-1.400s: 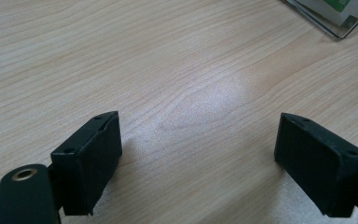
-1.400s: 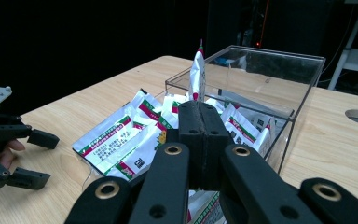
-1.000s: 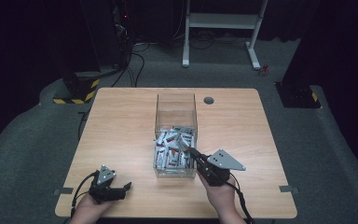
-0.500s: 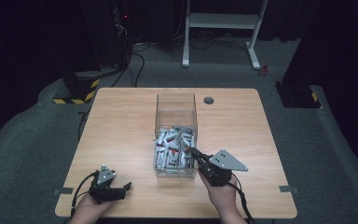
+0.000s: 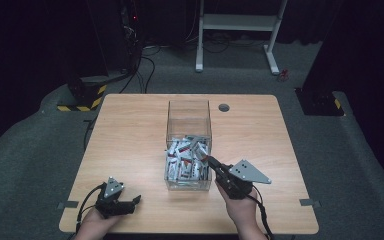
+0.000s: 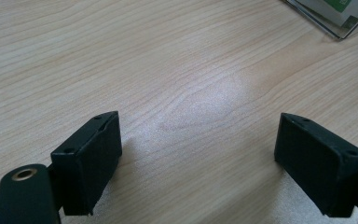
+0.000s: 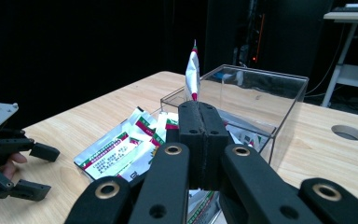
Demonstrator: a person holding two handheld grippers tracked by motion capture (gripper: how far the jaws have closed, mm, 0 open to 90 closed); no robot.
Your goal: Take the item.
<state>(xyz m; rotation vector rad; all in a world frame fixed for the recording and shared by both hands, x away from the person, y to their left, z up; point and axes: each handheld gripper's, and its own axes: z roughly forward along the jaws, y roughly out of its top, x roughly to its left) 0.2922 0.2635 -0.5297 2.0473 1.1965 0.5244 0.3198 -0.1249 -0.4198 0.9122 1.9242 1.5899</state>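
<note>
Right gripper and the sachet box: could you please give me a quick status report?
Right gripper shut on one sachet, held upright above the clear box. Left gripper open, empty, low over the table. Nothing in the way.

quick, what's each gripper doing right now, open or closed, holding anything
Left gripper: open, nothing between its jaws, low over the table.
Right gripper: shut on a sachet, pinched upright over the clear box.

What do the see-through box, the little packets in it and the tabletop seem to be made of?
The box looks like clear glossy plastic, perhaps acrylic: you see straight through its walls and the edges glint. The packets look like shiny printed foil or plastic film, creased. The tabletop shows pale wood grain with a smooth matte sheen, probably laminate.
</note>
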